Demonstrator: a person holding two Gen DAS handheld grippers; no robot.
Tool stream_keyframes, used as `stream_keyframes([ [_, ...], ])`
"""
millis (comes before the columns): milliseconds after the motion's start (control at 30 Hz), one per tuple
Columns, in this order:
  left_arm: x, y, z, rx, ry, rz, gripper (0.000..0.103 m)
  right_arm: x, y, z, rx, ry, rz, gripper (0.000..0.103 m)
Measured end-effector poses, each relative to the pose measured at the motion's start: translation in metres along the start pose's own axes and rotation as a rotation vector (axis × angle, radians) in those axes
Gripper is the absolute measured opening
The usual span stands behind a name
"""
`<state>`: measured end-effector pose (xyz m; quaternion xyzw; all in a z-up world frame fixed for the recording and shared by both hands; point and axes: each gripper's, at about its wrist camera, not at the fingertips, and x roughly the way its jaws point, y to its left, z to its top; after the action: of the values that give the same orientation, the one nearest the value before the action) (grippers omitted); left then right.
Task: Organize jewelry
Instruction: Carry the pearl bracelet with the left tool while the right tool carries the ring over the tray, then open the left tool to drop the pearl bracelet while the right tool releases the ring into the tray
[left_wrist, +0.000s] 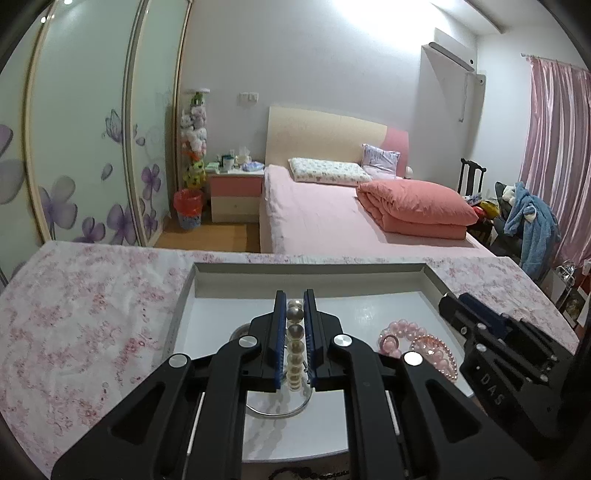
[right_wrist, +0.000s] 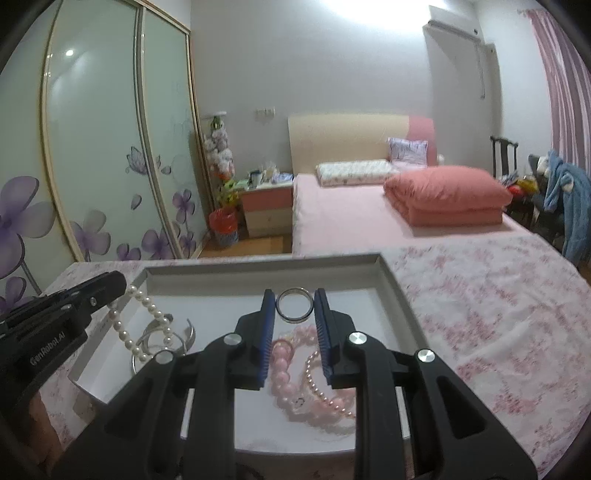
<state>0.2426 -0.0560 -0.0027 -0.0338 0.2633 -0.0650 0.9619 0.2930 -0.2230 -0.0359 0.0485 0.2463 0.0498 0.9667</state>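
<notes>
A shallow white tray (left_wrist: 369, 275) (right_wrist: 388, 291) sits on a pink floral cloth. My left gripper (left_wrist: 294, 301) is shut on a white pearl strand (left_wrist: 295, 345), which hangs from it over the tray's left part in the right wrist view (right_wrist: 147, 314), above a silver bangle (left_wrist: 275, 412) (right_wrist: 155, 341). My right gripper (right_wrist: 294, 302) is open over the tray, its fingers either side of a silver ring (right_wrist: 294, 309) and above pink bead bracelets (right_wrist: 295, 373) (left_wrist: 421, 339). The right gripper also shows in the left wrist view (left_wrist: 448, 297).
The floral-clothed table (left_wrist: 85, 325) (right_wrist: 491, 314) surrounds the tray. Beyond it stand a pink bed (left_wrist: 332, 218), a nightstand (left_wrist: 234, 197), a red bin (left_wrist: 188, 208) and sliding wardrobe doors (left_wrist: 85, 147). Dark beads (left_wrist: 310, 473) lie at the tray's near edge.
</notes>
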Motion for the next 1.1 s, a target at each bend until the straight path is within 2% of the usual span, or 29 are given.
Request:
stream_keyframes([
  [100, 0.001, 0.004, -0.001, -0.018, 0.006, 0.004, 0.011, 0.004, -0.001, -0.001, 0.009, 0.019, 0.007, 0.033],
  [333, -0.005, 0.028, 0.001, -0.075, 0.012, 0.039, 0.011, -0.007, -0.006, 0.001, 0.024, 0.013, -0.004, 0.033],
  [533, -0.025, 0.049, -0.003, -0.092, 0.011, 0.086, 0.013, -0.026, -0.006, -0.004, 0.008, 0.030, -0.005, 0.033],
  [700, -0.048, 0.070, -0.020, -0.092, 0.033, 0.127, 0.026, -0.041, -0.003, -0.018, -0.021, 0.097, 0.018, 0.033],
  [867, -0.059, 0.090, -0.040, -0.097, 0.096, 0.157, 0.036, -0.043, 0.004, -0.044, -0.051, 0.242, 0.087, 0.033],
  [967, -0.062, 0.101, -0.053, -0.114, 0.151, 0.153, 0.046, -0.041, 0.012, -0.058, -0.075, 0.307, 0.115, 0.033],
  [1100, -0.064, 0.106, -0.062, -0.124, 0.189, 0.147, 0.053, -0.035, 0.023, -0.068, -0.114, 0.358, 0.125, 0.034],
])
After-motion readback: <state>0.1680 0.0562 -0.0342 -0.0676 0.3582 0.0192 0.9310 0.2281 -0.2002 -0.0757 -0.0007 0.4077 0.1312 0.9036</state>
